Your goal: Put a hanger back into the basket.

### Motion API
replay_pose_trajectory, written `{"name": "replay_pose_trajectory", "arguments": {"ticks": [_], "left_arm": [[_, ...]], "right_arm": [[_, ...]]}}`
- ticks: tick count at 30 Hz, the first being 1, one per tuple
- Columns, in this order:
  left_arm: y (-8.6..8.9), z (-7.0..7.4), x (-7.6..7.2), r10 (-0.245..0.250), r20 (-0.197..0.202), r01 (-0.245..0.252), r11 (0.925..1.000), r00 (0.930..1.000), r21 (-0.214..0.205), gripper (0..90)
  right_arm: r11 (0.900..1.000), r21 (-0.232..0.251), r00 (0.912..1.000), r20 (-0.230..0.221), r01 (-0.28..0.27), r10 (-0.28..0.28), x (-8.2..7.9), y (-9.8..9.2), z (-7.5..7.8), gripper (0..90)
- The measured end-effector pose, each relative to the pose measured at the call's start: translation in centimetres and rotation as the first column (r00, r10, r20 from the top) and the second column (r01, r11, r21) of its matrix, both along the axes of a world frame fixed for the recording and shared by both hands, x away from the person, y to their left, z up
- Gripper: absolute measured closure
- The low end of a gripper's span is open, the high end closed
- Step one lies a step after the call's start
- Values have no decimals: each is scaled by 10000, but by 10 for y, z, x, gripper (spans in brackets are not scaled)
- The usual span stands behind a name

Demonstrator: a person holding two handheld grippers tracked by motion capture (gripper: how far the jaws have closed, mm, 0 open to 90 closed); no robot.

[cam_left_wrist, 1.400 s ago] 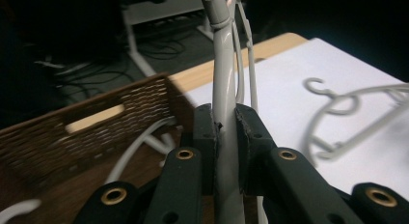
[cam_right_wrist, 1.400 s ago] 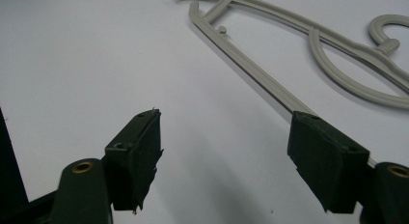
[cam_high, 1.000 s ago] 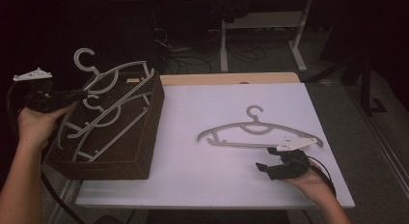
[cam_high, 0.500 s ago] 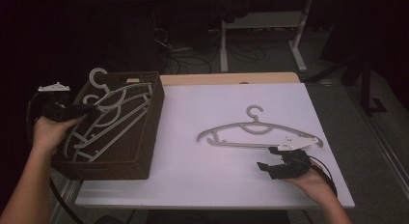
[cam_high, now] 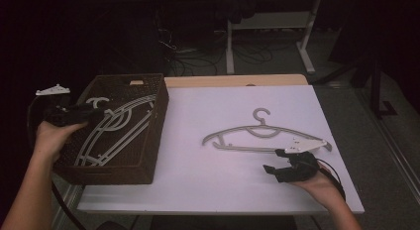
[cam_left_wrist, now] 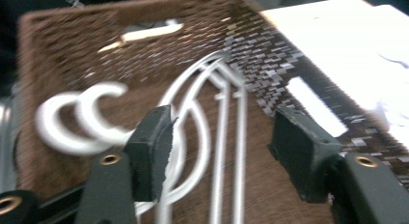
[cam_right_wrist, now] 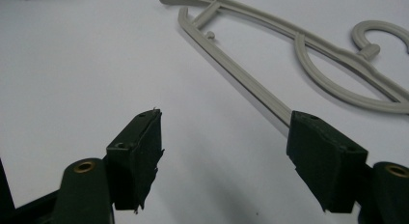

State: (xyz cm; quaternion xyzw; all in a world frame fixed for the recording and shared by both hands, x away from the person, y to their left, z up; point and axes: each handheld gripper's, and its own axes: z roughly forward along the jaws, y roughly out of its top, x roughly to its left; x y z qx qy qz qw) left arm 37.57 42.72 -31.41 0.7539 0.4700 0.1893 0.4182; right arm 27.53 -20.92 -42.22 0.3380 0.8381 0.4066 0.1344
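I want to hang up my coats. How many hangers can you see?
3. Two white plastic hangers lie stacked in the brown woven basket; one grey plastic hanger lies on the white table. More may be hidden underneath.

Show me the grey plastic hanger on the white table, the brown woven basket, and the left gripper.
grey plastic hanger point(cam_high: 247, 147), high view, on its bottom bar.
brown woven basket point(cam_high: 152, 128), high view, on its right wall.
left gripper point(cam_left_wrist: 222, 151), left gripper view, midway between its open jaws.
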Motion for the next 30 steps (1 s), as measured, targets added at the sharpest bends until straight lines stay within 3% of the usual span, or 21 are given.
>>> {"name": "replay_pose_trajectory", "arguments": {"ticks": [1, 4, 5, 9, 11, 12, 14, 15, 16, 18, 20, 21, 22, 23, 24, 25, 26, 28, 29, 30], "left_arm": [[0, 0, 0, 0, 0, 0, 10000, 10000, 0, 361], [-28, 10, -3, -758, 245, 761, 9970, 9968, -132, 339], [-28, 10, -3, -758, 245, 761, 9970, 9968, -132, 331], [-71, 18, -9, -1501, 577, 1529, 9871, 9870, -482, 303], [-77, 19, -9, -1626, 585, 1656, 9848, 9850, -520, 285], [-95, 21, -11, -1884, 701, 1932, 9787, 9796, -699, 281], [-113, 22, -13, -2166, 779, 2225, 9719, 9731, -770, 271], [-113, 22, -13, -2166, 779, 2225, 9719, 9731, -770, 269], [-132, 23, -14, -2480, 857, 2549, 9634, 9650, -830, 263], [-151, 22, -15, -2834, 861, 2903, 9534, 9551, -822, 243], [-170, 20, -14, -3056, 825, 3121, 9464, 9486, -827, 231], [-170, 20, -14, -3056, 825, 3121, 9464, 9486, -827, 214], [-187, 16, -15, -3330, 797, 3396, 9361, 9396, -919, 205], [-187, 16, -15, -3330, 797, 3396, 9361, 9396, -919, 202], [-204, 10, -16, -3593, 807, 3663, 9249, 9297, -1022, 197], [-204, 10, -16, -3593, 807, 3663, 9249, 9297, -1022, 189], [-220, 4, -17, -3841, 769, 3905, 9148, 9201, -1034, 179], [-234, -4, -19, -4034, 723, 4091, 9068, 9121, -1015, 174], [-234, -4, -19, -4034, 723, 4091, 9068, 9121, -1015, 167], [-245, -11, -20, -4178, 612, 4220, 9012, 9065, -988, 167]], "right_arm": [[10000, 41, 10000, -16, 22, -22, 0, 0, 1, 274], [9999, 93, 10000, 10, 45, -45, 2, 2, 3, 274], [10000, 63, 10000, 48, 41, -41, 3, 2, 4, 274], [9999, 99, 9999, 104, 107, -108, 4, 2, 7, 274], [9998, 117, 9998, 147, 138, -139, 4, 0, 7, 274], [9998, 95, 9997, 166, 158, -159, 5, 0, 8, 275], [9998, 86, 9996, 211, 188, -190, 6, -1, 9, 277], [9997, 94, 9996, 196, 222, -224, 7, -1, 9, 277], [9996, 90, 9994, 233, 254, -256, 8, -1, 10, 277], [9995, 96, 9993, 228, 309, -311, 11, -1, 12, 279], [9992, 101, 9989, 253, 397, -400, 15, 0, 14, 290], [9990, 91, 9988, 223, 443, -445, 17, 0, 15, 302], [9987, 52, 9984, 266, 503, -504, 20, 1, 15, 323], [9986, 48, 9984, 228, 518, -519, 21, 2, 15, 341], [9986, 30, 9984, 192, 522, -523, 24, 4, 15, 371], [9986, 30, 9984, 192, 522, -523, 24, 4, 15, 371], [9987, -83, 9987, 60, 505, -505, 29, 7, 14, 458], [9984, -159, 9986, -19, 535, -535, 33, 9, 13, 530], [9984, -159, 9986, -19, 535, -535, 33, 9, 13, 530], [9984, -200, 9986, -81, 527, -529, 36, 11, 12, 574]]}}
